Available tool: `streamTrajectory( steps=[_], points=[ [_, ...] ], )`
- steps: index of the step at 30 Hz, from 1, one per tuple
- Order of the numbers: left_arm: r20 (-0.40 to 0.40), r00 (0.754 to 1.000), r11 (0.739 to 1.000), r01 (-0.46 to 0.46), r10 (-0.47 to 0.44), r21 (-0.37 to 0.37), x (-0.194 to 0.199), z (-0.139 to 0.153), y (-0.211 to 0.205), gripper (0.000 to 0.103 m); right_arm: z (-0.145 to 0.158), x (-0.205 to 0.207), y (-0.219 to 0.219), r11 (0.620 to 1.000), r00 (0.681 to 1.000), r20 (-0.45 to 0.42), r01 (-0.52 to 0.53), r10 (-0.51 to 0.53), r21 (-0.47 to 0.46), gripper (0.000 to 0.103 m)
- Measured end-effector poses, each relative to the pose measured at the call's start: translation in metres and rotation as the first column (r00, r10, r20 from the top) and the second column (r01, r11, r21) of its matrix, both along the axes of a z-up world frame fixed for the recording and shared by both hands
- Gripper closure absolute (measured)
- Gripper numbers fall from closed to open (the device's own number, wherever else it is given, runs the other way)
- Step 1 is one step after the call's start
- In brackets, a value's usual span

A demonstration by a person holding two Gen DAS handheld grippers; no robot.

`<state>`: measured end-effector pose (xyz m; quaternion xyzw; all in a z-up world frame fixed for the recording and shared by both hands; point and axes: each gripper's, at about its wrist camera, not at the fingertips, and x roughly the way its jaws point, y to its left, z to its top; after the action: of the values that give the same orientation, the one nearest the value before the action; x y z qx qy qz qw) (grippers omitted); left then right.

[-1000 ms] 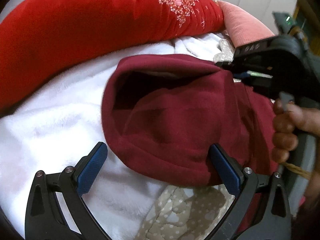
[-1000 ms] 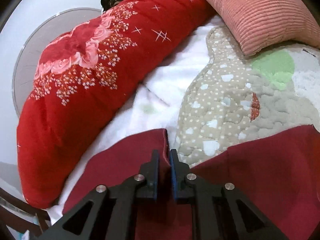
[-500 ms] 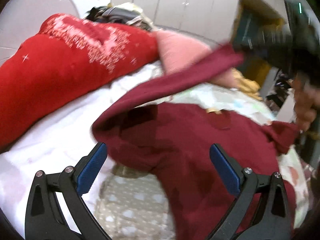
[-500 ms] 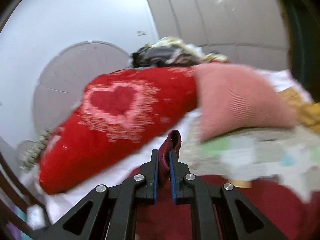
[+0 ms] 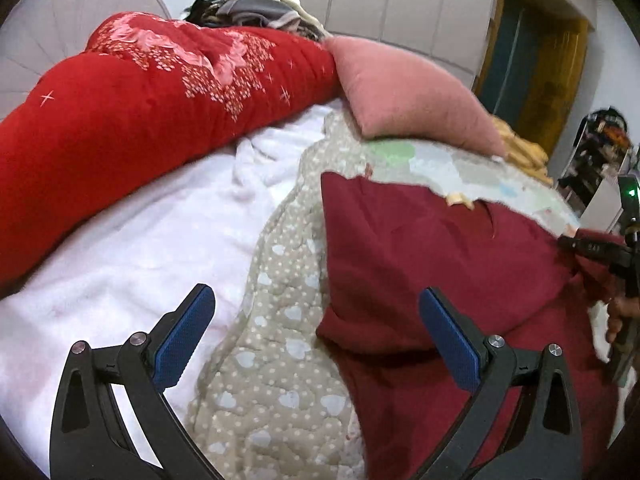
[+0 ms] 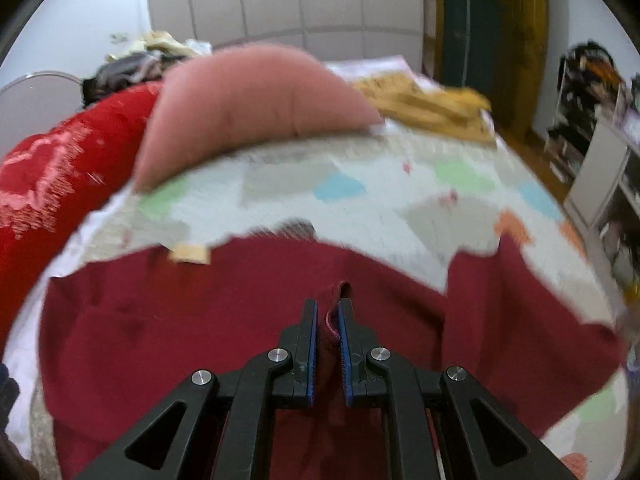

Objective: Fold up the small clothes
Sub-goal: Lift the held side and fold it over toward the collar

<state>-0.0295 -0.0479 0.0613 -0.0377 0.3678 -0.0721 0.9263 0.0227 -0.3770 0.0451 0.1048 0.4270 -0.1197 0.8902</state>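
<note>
A dark maroon garment (image 5: 420,256) lies spread over the quilted bedcover, its left edge straight and its lower left corner next to my right-hand pad. My left gripper (image 5: 316,320) hovers open above that corner and the dotted quilt, with nothing pinched between its blue pads. In the right wrist view the garment (image 6: 200,320) fills the lower half, one sleeve reaching out to the right. My right gripper (image 6: 328,316) is shut on a raised fold of the maroon cloth. It also shows at the far right of the left wrist view as the right gripper (image 5: 592,248), with a hand behind it.
A big red floral bolster (image 5: 140,100) and a pink pillow (image 5: 400,96) line the back of the bed. A white fleece blanket (image 5: 140,240) lies left of the beige dotted quilt (image 5: 280,340). Yellow clothes (image 6: 432,108) sit far back; shelves (image 6: 592,140) stand at right.
The right gripper has carried the maroon cloth across to the right, opening the bunched garment out flat. The left gripper stayed open and tilted up, so more of the room shows.
</note>
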Motion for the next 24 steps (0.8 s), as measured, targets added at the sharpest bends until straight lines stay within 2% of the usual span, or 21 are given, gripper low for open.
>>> streamTrajectory(
  steps=[3, 4, 5, 6, 8, 10, 11, 12, 14, 17, 19, 21, 23, 24],
  points=[
    [-0.029, 1.0, 0.999, 0.012, -0.011, 0.037, 0.002, -0.008, -0.006, 0.001, -0.015, 0.002, -0.007, 1.0, 0.995, -0.098, 0.012, -0.01, 0.022, 0.088],
    [-0.041, 0.999, 0.999, 0.007, -0.005, 0.054, 0.004, -0.011, -0.007, 0.001, -0.012, -0.003, -0.007, 1.0, 0.995, -0.098, 0.012, -0.011, 0.017, 0.074],
    [-0.051, 0.999, 0.998, 0.0, 0.003, 0.065, 0.005, -0.014, -0.007, 0.001, -0.006, -0.01, -0.006, 1.0, 0.996, -0.084, 0.017, -0.016, 0.007, 0.056],
    [-0.06, 0.998, 0.997, -0.007, 0.011, 0.072, 0.006, -0.017, -0.007, 0.001, 0.003, -0.016, -0.004, 1.0, 0.998, -0.057, 0.026, -0.026, -0.009, 0.051],
    [-0.088, 0.996, 0.996, -0.024, 0.031, 0.083, 0.009, -0.024, -0.007, 0.001, 0.023, -0.026, 0.008, 1.0, 1.0, 0.019, 0.006, -0.006, -0.021, 0.049],
    [-0.118, 0.992, 0.995, -0.039, 0.05, 0.087, 0.013, -0.032, -0.004, 0.001, 0.041, -0.021, 0.031, 0.995, 0.992, 0.077, -0.101, 0.1, 0.008, 0.049],
    [-0.13, 0.99, 0.996, -0.042, 0.052, 0.084, 0.015, -0.035, -0.003, 0.001, 0.047, -0.013, 0.048, 0.981, 0.978, 0.1, -0.19, 0.185, 0.044, 0.049],
    [-0.148, 0.987, 0.996, -0.043, 0.054, 0.077, 0.017, -0.038, -0.001, 0.001, 0.049, -0.004, 0.063, 0.958, 0.957, 0.115, -0.275, 0.265, 0.086, 0.049],
    [-0.168, 0.984, 0.997, -0.048, 0.059, 0.068, 0.02, -0.042, 0.001, 0.001, 0.042, 0.019, 0.099, 0.887, 0.901, 0.129, -0.431, 0.414, 0.168, 0.049],
    [-0.181, 0.981, 0.997, -0.06, 0.068, 0.049, 0.022, -0.043, 0.007, 0.001, 0.02, 0.053, 0.141, 0.84, 0.849, 0.08, -0.528, 0.521, 0.124, 0.049],
    [-0.191, 0.979, 0.998, -0.062, 0.066, 0.028, 0.023, -0.044, 0.01, 0.001, 0.003, 0.069, 0.155, 0.823, 0.829, 0.042, -0.559, 0.558, 0.103, 0.049],
    [-0.196, 0.979, 0.998, -0.062, 0.065, 0.018, 0.024, -0.044, 0.011, 0.001, -0.018, 0.082, 0.166, 0.793, 0.795, -0.021, -0.603, 0.607, 0.09, 0.051],
    [-0.196, 0.978, 0.998, -0.062, 0.064, 0.016, 0.024, -0.044, 0.011, 0.001, -0.029, 0.086, 0.174, 0.776, 0.772, -0.071, -0.628, 0.631, 0.066, 0.085],
    [-0.192, 0.979, 0.998, -0.064, 0.065, 0.015, 0.024, -0.043, 0.011, 0.001, -0.026, 0.083, 0.177, 0.765, 0.762, -0.065, -0.642, 0.645, 0.052, 0.089]
  ],
)
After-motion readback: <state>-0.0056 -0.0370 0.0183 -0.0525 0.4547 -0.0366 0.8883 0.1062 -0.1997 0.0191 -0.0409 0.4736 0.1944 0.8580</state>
